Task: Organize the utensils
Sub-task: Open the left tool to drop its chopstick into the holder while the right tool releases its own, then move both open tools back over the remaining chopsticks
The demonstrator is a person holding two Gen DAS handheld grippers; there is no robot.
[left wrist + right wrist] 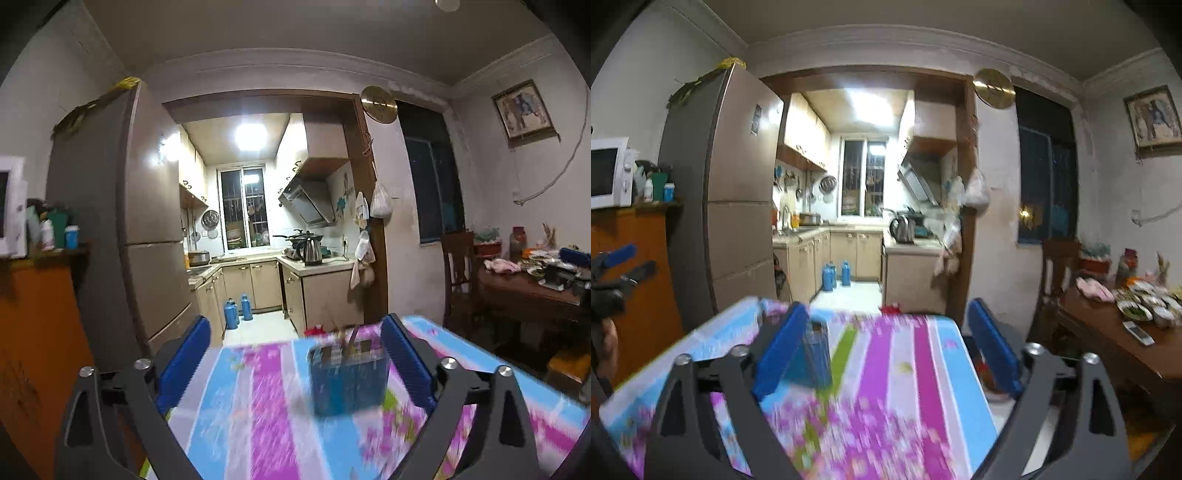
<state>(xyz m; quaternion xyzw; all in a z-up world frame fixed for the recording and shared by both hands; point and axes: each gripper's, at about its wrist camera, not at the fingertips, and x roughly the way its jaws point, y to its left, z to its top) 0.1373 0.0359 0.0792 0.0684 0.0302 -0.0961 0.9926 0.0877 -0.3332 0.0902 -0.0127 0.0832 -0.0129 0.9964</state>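
A blue see-through utensil holder (347, 376) stands on the striped, flowered tablecloth (258, 406), blurred by motion, with thin utensil handles sticking out of its top. My left gripper (295, 332) is open and empty, held above the table, the holder just inside its right finger. In the right wrist view the holder (816, 354) stands partly behind my left blue finger (779, 350). My right gripper (886, 317) is open and empty above the tablecloth (905, 369). The left gripper (624, 266) shows at that view's left edge.
A fridge (110, 229) and an orange cabinet (37, 332) with a microwave (609, 171) stand to the left. A kitchen doorway (258, 221) lies ahead. A wooden table (1115, 343) with dishes and a chair (458, 273) stand to the right.
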